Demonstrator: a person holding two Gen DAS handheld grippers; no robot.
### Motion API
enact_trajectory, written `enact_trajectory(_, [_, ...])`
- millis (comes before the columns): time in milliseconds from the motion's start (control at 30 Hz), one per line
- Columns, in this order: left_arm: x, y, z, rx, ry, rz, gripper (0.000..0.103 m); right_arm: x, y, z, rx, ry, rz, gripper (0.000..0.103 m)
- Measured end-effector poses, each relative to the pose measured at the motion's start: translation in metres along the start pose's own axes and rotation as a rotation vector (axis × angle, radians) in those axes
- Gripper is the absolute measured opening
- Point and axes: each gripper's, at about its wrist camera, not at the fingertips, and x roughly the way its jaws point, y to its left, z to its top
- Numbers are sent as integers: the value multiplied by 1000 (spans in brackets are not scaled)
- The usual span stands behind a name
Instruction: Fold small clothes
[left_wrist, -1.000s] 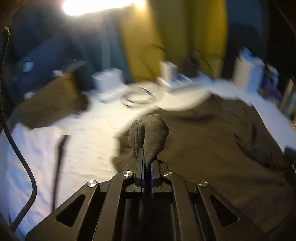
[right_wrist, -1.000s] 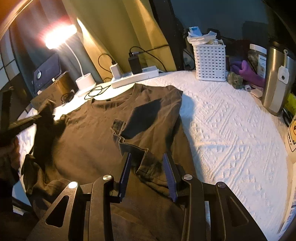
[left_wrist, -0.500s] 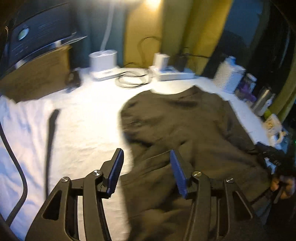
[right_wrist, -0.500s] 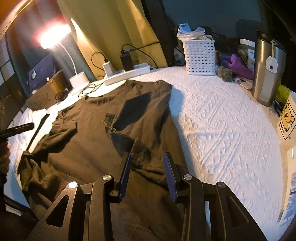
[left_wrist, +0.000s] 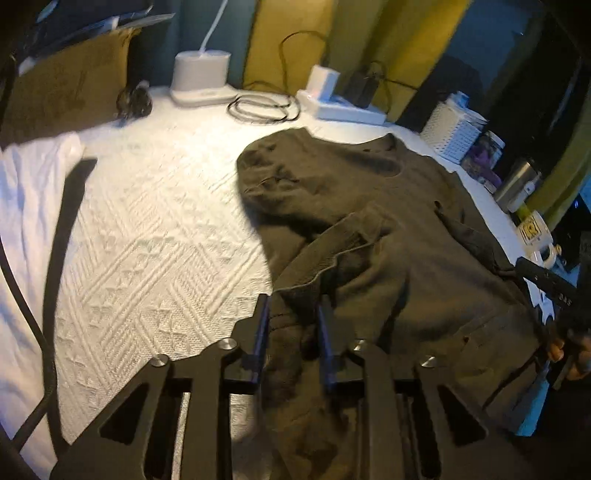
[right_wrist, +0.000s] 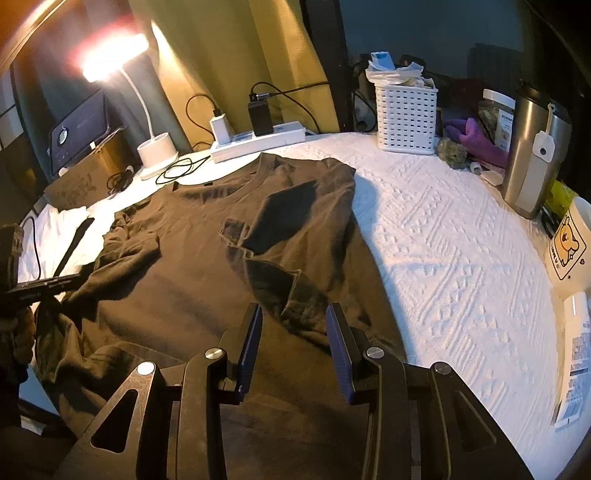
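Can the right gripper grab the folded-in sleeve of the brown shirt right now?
Probably yes. The right gripper hangs open just above the sleeve's hem on the brown shirt, and nothing lies between them. It looks like it only needs to dip down and close.

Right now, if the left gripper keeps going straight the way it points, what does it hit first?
The left gripper would most likely meet the shirt first: a bunched fold of its edge already lies between the fingers. Its jaws have just been closing. Depth is hard to judge.
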Motion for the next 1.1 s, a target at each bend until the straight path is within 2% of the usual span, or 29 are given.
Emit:
enact_trajectory(33, [-2, -3, 0, 11, -8, -3, 7, 0, 1, -1, 0, 2, -2, 38])
enact_trajectory(133, [-11, -12, 1, 33, -33, 8, 7, -3, 2, -2, 1, 0, -5, 38])
enact_trajectory(400, [-36, -62, 7, 190, -132, 67, 7, -13, -1, -8, 10, -18, -2, 38])
enact_trajectory(533, [-25, -90, 3, 262, -91, -4, 7, -16, -7, -14, 26, -22, -1, 38])
enact_trajectory(667, [2, -119, -6, 331, 58, -108, 8, -18, -14, -21, 45, -18, -4, 38])
enact_trajectory(767, [9, -128, -12, 379, 140, -166, 14, -21, -22, -26, 61, -19, -7, 38])
enact_trajectory(833, [7, -126, -11, 377, 167, -198, 25, -20, -26, -27, 70, -19, -9, 38])
enact_trajectory(867, [3, -123, -7, 367, 169, -206, 27, -20, -28, -27, 73, -18, -11, 38])
enact_trajectory(967, [-12, -111, 9, 336, 126, -200, 34, -18, -30, -25, 74, -18, -11, 38])
enact_trajectory(1067, [-23, -96, 29, 276, 59, -201, 45, -15, -29, -19, 62, -22, -2, 38])
enact_trajectory(1100, [-23, -92, 36, 261, 40, -179, 48, -13, -27, -16, 54, -21, 0, 38])
